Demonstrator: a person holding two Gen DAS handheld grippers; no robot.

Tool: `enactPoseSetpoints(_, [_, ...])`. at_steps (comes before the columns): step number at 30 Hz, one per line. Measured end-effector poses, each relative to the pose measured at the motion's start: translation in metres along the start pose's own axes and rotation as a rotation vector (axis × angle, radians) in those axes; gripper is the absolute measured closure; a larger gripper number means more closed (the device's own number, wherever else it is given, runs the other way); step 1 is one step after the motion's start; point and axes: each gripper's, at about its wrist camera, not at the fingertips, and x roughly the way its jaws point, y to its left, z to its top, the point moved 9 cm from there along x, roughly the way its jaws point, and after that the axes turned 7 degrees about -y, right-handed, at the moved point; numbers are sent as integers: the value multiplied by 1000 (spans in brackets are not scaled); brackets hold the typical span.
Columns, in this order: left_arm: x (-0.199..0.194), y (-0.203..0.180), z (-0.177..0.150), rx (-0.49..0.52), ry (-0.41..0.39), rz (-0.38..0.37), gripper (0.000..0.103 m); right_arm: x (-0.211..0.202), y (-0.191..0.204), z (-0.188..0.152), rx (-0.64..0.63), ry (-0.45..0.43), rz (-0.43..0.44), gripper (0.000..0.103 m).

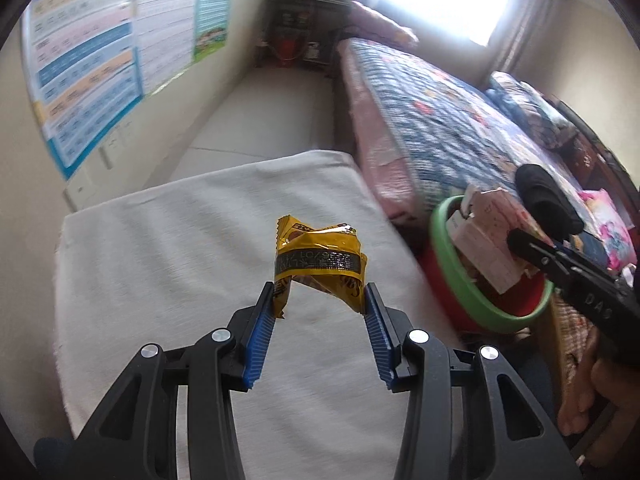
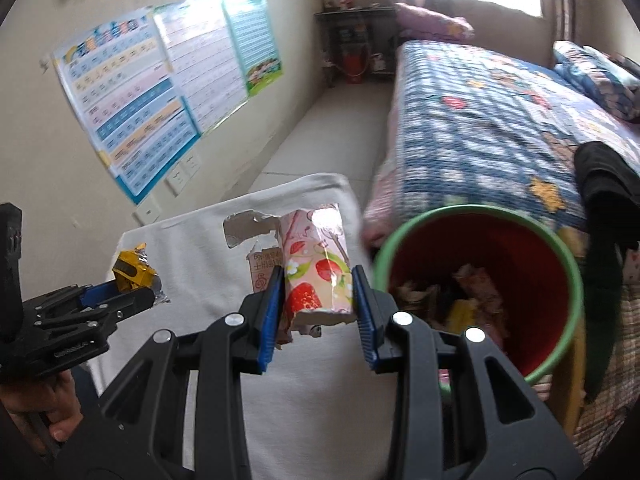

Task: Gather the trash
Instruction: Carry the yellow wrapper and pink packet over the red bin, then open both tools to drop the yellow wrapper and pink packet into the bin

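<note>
My left gripper [image 1: 322, 300] is shut on a crumpled yellow snack wrapper [image 1: 320, 256] and holds it above the white cloth-covered table [image 1: 180, 248]. My right gripper [image 2: 318, 292] is shut on a torn pink strawberry-print carton [image 2: 316, 272] and holds it just left of the red bin with a green rim [image 2: 480, 280]. The bin holds several pieces of trash. In the left wrist view the right gripper [image 1: 532, 248] holds the carton [image 1: 484, 248] at the bin's [image 1: 460, 292] rim. In the right wrist view the left gripper [image 2: 120, 292] with the wrapper [image 2: 132, 272] is at the left.
A bed with a blue patterned quilt [image 2: 500, 120] runs along the right, behind the bin. Posters [image 2: 140, 92] hang on the left wall. A dark shelf [image 2: 356, 40] stands at the far end of a narrow floor strip. A black cloth [image 2: 608, 184] lies on the bed.
</note>
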Motion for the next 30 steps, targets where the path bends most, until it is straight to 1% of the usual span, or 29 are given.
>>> enactPoseSetpoints(2, [6,-19,6,11,5,-35,62,-4,-23,2,16,-11,-32,70])
enactPoseSetpoints(6, [23,-74,20,50,17,-130,62,-12,-72,5,56,-23,-98,70])
enactPoseSetpoints(12, [49,-140,29,80,56,-230,62,-23,-137,7,105,-31,-182,70])
enactPoseSetpoints(18, [73,-192,27,109,108,-299,60,-25,-175,6,131,-23,-229,70])
enactPoseSetpoints(22, [83,-210,27,103,125,-322,59,-25,-187,5,140,-18,-246,69])
enactPoseSetpoints(23, [84,-212,28,108,126,-322,59,-25,-189,4,143,-16,-248,68])
enactPoseSetpoints(24, [86,-216,28,113,130,-326,53,-25,-192,3,146,-14,-251,67])
enactPoseSetpoints(25, [89,-219,27,117,134,-330,41,-24,-194,3,147,-11,-256,64])
enactPoseSetpoints(26, [90,-221,28,124,132,-324,34,-23,-195,2,146,-4,-259,50])
enactPoseSetpoints(27, [90,-220,29,128,125,-317,21,-22,-196,1,147,-4,-270,42])
enactPoseSetpoints(28, [88,-218,31,132,108,-308,13,-23,-198,1,151,-12,-285,28])
enactPoseSetpoints(29, [85,-216,33,131,94,-305,11,-24,-200,1,154,-18,-295,23])
enactPoseSetpoints(30, [83,-213,34,130,90,-305,9,-25,-200,0,156,-22,-299,22])
